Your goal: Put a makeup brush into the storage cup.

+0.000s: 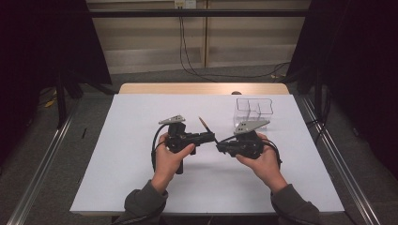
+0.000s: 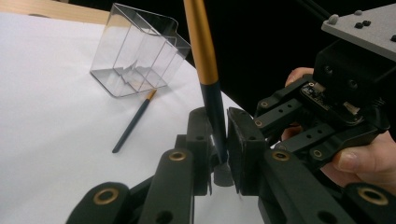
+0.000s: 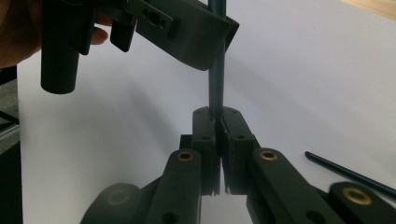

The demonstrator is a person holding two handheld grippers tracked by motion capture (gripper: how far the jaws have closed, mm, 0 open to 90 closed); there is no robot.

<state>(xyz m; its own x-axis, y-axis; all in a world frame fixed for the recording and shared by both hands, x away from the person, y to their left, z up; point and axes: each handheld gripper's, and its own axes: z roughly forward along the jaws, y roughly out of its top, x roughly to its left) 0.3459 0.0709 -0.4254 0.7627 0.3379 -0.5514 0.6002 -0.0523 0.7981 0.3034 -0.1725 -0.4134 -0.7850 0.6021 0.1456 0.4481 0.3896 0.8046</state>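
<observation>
High view: left gripper (image 1: 212, 137) and right gripper (image 1: 219, 147) meet tip to tip at mid-table, pencil (image 1: 205, 124) slanting up toward the far edge, clear organiser (image 1: 254, 111) near the far right corner. Left gripper view: jaws pinching the pencil's (image 2: 211, 93) dark lower shaft; second pencil (image 2: 134, 122) flat beside the organiser (image 2: 137, 52). Right gripper view: jaws pressed onto the same shaft (image 3: 216, 88).

organizer (image 2: 135, 58): clear glossy plastic | pencil (image 2: 205, 60): smooth painted wood | table (image 1: 141, 178): matt white
</observation>
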